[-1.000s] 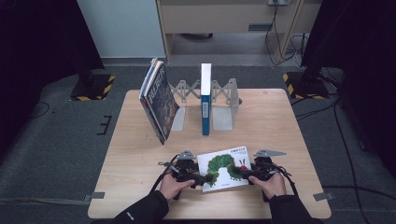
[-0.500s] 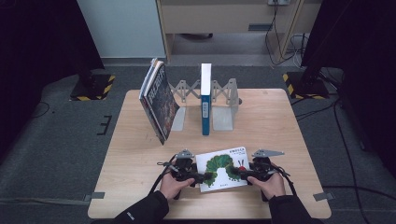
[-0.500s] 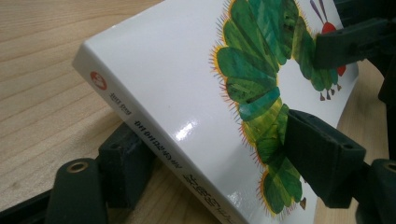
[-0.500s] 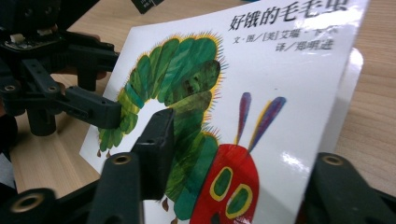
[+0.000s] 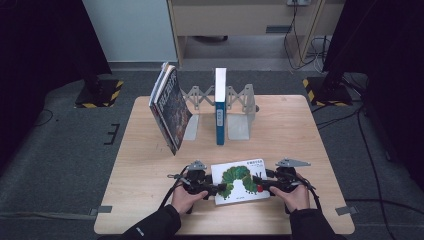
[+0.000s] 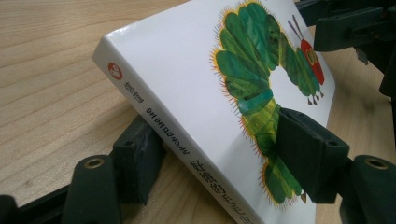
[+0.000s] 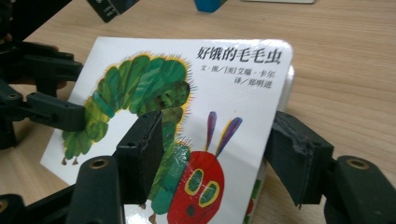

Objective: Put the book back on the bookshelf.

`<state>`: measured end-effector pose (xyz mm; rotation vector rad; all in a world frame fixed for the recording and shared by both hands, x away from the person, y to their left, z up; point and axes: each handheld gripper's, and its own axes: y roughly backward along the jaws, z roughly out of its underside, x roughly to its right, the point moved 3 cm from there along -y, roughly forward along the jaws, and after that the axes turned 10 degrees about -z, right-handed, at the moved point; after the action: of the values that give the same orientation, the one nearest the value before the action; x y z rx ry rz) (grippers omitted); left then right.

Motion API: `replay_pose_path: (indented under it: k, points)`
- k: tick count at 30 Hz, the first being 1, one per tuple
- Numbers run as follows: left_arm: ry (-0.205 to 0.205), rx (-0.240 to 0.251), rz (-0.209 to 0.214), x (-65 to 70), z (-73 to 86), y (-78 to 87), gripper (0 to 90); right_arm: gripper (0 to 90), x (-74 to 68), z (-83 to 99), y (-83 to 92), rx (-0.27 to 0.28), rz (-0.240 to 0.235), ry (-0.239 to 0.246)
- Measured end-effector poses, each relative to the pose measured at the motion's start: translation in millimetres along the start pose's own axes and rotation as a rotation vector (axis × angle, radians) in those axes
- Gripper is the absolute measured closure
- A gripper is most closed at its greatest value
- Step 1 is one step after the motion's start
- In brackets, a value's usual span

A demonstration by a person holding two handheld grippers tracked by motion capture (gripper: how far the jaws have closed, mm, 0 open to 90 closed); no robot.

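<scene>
A white picture book [image 5: 239, 176] with a green caterpillar on its cover lies near the table's front edge, between my two grippers. My left gripper [image 5: 219, 189] is at its spine end. In the left gripper view its jaws [image 6: 222, 158] have just been closing, and one pad now presses on the cover [image 6: 196, 60] while the other sits under the raised spine edge. My right gripper [image 5: 261, 186] is at the opposite end. Its jaws [image 7: 217, 156] have just been opening and now straddle the book [image 7: 233, 79] loosely, one above the cover and one beside its edge.
At the back of the wooden table [image 5: 300, 135] stands a metal expanding book rack [image 5: 240, 112]. It holds an upright white book with a blue spine [image 5: 220, 107]. Dark books [image 5: 170, 107] lean at its left end. Dark floor with cables surrounds the table.
Both hands stay at the book's two ends and the book lies in nearly the same spot. The books in the rack have not moved.
</scene>
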<state>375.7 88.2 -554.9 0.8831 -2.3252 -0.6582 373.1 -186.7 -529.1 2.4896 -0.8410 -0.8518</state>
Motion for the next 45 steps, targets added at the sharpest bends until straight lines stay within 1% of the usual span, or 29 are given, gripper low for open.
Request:
replay_pose_path:
  k: [2,3,5,9,11,16,18,20,22,23,24,25,26,27,28,31,33,35,37,39,42,45]
  points:
    - [0.0,0.006,-0.001,0.1,0.4,-0.2,32.3,32.7,2.4,0.5,0.9,0.002,0.027,-0.008]
    - [-0.002,0.007,-0.001,0.2,0.6,-0.2,32.3,33.6,6.2,1.9,1.0,-0.014,0.058,0.001]
    - [-0.002,0.009,0.0,0.2,0.7,-0.3,32.3,33.6,9.0,3.4,0.6,-0.027,0.065,-0.007]
    - [-0.001,0.012,0.004,0.3,0.7,-1.0,32.3,36.5,10.4,7.7,-5.5,-0.068,0.041,-0.026]
    - [0.001,0.012,0.006,0.1,0.6,-1.0,32.4,34.7,9.3,9.1,-8.5,-0.075,0.031,-0.037]
    - [0.008,0.005,0.013,-0.5,0.2,-0.8,32.4,35.2,9.0,9.9,-8.8,-0.066,0.037,-0.042]
    - [0.011,0.004,0.018,-0.7,-0.1,-0.8,32.3,35.4,8.5,9.7,-9.2,-0.064,0.032,-0.053]
    - [0.014,0.004,0.024,0.2,-0.1,-1.3,31.0,35.7,8.0,9.5,-10.3,-0.062,0.03,-0.048]
    - [0.015,0.003,0.035,1.8,-0.1,-2.3,28.7,37.2,5.6,8.9,-11.7,-0.059,0.02,-0.047]
    - [0.013,0.003,0.039,2.4,0.0,-2.6,27.4,38.1,3.6,8.2,-12.5,-0.058,0.006,-0.046]
    - [0.012,0.0,0.053,3.7,0.2,-3.5,26.9,38.5,2.5,7.9,-13.1,-0.058,0.001,-0.045]
    - [0.007,-0.003,0.058,5.0,0.6,-4.0,29.0,41.0,0.8,7.2,-14.0,-0.055,-0.007,-0.038]
    - [0.002,-0.002,0.05,6.1,0.7,-4.1,27.2,40.6,-0.2,6.6,-14.6,-0.052,-0.018,-0.033]
    - [-0.01,0.01,0.054,6.3,0.2,-5.1,27.2,40.5,-1.1,6.0,-14.9,-0.055,-0.016,-0.03]
    - [-0.004,-0.003,0.047,6.3,0.6,-3.9,27.4,41.0,-1.7,5.6,-14.8,-0.052,-0.025,-0.033]
    - [0.014,-0.015,0.048,5.8,-0.1,-2.7,29.2,41.1,-1.7,5.4,-14.8,-0.052,-0.027,-0.028]
    - [0.018,-0.015,0.044,5.5,-0.9,-1.1,31.7,40.7,-1.3,5.3,-14.8,-0.053,-0.027,-0.023]
    - [0.027,-0.015,0.052,5.2,-2.6,1.4,34.8,40.3,-0.8,5.1,-14.4,-0.053,-0.031,-0.023]
    - [0.027,-0.008,0.058,6.1,-4.6,4.2,38.1,40.1,-0.9,4.0,-13.2,-0.043,-0.041,-0.029]
    - [0.035,-0.01,0.062,6.6,-5.7,6.0,41.1,39.9,0.2,3.6,-11.8,-0.037,-0.049,-0.024]
    - [0.044,-0.012,0.07,7.3,-6.6,8.2,43.9,38.2,0.6,3.7,-10.8,-0.033,-0.057,-0.034]
    - [0.05,-0.006,0.091,8.7,-8.5,12.0,48.4,37.4,0.9,2.9,-8.6,-0.03,-0.063,-0.032]
